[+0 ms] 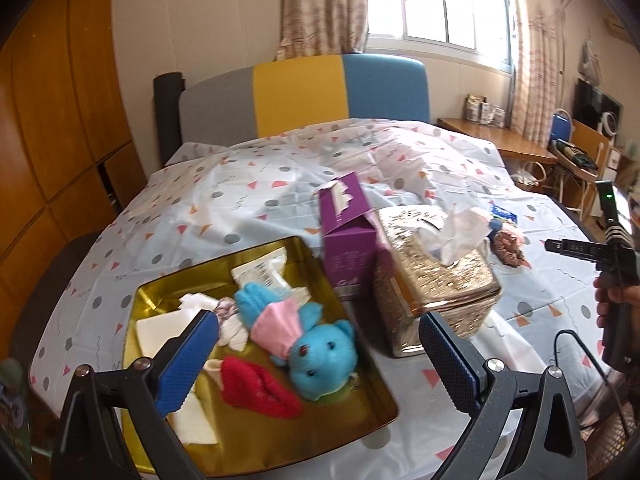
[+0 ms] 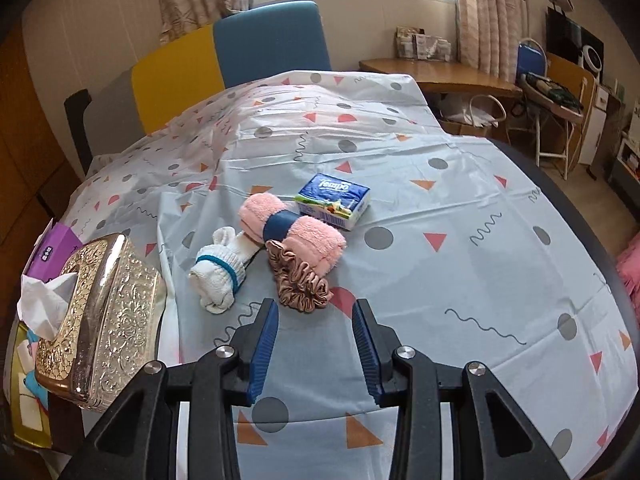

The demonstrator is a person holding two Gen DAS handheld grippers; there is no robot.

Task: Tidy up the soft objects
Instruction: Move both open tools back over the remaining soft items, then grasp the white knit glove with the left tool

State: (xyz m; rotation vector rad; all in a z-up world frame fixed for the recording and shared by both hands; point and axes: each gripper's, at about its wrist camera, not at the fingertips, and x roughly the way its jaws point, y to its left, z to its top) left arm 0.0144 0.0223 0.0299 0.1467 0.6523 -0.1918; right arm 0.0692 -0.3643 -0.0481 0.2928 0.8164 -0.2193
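- Right gripper (image 2: pixel 315 344) jaws stand partly apart, empty, over bare cloth (image 2: pixel 460 216) just short of the scrunchie (image 2: pixel 298 282).
- Left gripper (image 1: pixel 320 364) jaws gape wide, empty, above the gold tin (image 1: pixel 160 296) holding the blue bear (image 1: pixel 320 364).
- Sock (image 2: pixel 220 276), pink towel (image 2: pixel 296 228) and tissue pack (image 2: pixel 334 200) lie beyond the scrunchie.
- Tissue box (image 2: pixel 104 312) crowds the left.
- Open cloth runs right to the table edge.

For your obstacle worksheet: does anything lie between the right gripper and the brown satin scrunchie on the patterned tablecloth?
Nothing visible does. The right gripper, jaws apart and empty, points at the brown satin scrunchie just beyond its fingertips, with only bare patterned tablecloth between. The rolled pink towel touches the scrunchie's far side.
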